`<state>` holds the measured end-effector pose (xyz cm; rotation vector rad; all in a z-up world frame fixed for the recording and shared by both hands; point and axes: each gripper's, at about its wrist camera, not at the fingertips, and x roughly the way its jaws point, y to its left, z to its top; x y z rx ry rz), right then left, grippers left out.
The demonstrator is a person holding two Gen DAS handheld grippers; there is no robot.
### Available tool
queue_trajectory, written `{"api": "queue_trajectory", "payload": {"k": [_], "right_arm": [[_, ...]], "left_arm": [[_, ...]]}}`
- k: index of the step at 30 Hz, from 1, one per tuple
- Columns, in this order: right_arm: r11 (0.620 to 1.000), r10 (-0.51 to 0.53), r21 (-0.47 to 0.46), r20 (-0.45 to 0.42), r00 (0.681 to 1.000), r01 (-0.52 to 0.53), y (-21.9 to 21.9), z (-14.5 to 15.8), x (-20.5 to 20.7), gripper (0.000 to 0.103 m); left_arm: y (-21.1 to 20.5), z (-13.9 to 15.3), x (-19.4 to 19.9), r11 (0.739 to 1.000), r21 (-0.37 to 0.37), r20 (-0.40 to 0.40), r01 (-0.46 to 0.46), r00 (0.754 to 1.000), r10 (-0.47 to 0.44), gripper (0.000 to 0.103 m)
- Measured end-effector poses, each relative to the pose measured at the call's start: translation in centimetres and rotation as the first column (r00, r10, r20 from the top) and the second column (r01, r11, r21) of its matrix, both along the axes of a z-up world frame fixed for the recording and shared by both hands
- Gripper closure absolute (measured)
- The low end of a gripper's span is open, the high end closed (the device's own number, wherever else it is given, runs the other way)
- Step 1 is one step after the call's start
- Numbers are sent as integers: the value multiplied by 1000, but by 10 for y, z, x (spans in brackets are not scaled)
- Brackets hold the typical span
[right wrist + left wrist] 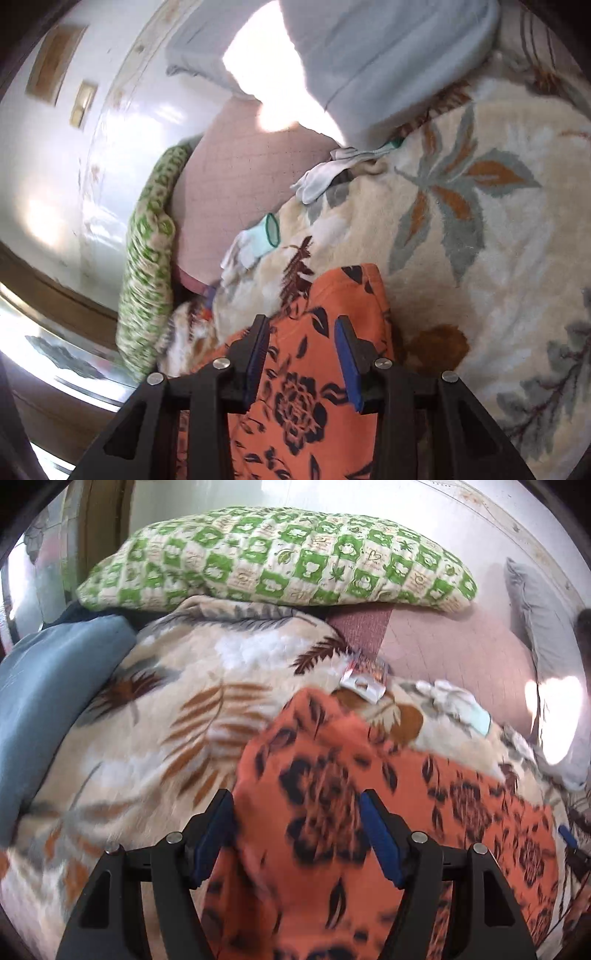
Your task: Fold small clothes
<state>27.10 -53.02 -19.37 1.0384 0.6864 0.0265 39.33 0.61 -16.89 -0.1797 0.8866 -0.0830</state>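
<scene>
Left tongs [293,795], seen from their own camera: both blue-padded fingers [380,842] stand wide apart over the orange cloth with a black flower print [332,746]. The cloth passes between and beneath them, and I see neither pad pressing on it.

Reading this view from left to right:
- a plain blue cushion [48,672] at the edge
- the cream plush blanket with brown and grey leaf motifs [166,701], on which the orange cloth lies spread
- a green-and-cream checked pillow [277,557] resting along the blanket's far side
- a small silver foil packet [364,681] just beyond the cloth's far corner
- a crumpled white glove with a pale green cuff [458,701]
- a pink quilted sheet [443,646]
- a grey pillow [535,616], partly washed out by sunlight

Right tongs [302,320], own camera: the fingers are parted more narrowly. The flat orange cloth [295,406] runs under both fingers and shows on either side of them, so I read no grip.

From left to right I see:
- a glossy white wall [44,166]
- the checked pillow [147,258] on edge
- the pink sheet [229,173]
- the green-cuffed glove [255,240]
- a second white glove [317,177] farther off
- the grey pillow [388,55] above
- the leaf blanket [480,258] filling the right side

Motion blur softens the near fabric in the left view.
</scene>
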Motion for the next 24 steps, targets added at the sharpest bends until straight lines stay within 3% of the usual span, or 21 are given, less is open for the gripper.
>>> {"api": "queue_trajectory", "payload": {"k": [4,5,7,8,9,12,15,17,21,24], "right_arm": [[998,66,14,-13,998,-66,-2,-4,22,62],[998,69,-4,-43,997,-70,-1,-10,29,61],[999,18,-33,-99,995,-21,-11,-32,37,57],[999,2,-46,-155,988,-10,-15,-48,42,60],[999,25,-19,-153,988,-28,-15,-60,46,63],[999,23,-39,-162,987,-29,-16,-47,43,63],[1000,6,-19,-64,998,-7,-11,-15,21,59],[998,60,-22,-45,997,-61,3,4,5,58],[993,111,-42,-63,992,-113,32,24,-29,57],[989,144,23,-94,985,-143,49,9,-62,55]], "left_arm": [[-23,-33,50,984,169,-112,61,993,-42,30],[-22,-45,59,983,171,-162,65,986,-37,27],[-17,-48,69,989,139,-165,48,986,-25,21],[-19,-47,74,986,157,-183,60,983,-30,19],[-21,-47,76,982,175,-193,74,980,-40,19],[-10,-37,76,991,120,-213,51,977,-25,19],[15,-10,40,998,40,-124,-52,991,57,19],[21,2,10,999,28,-94,-41,995,44,19],[21,7,-53,996,87,-66,-26,997,32,19],[22,-18,-75,991,133,-134,-29,990,47,19]]}}
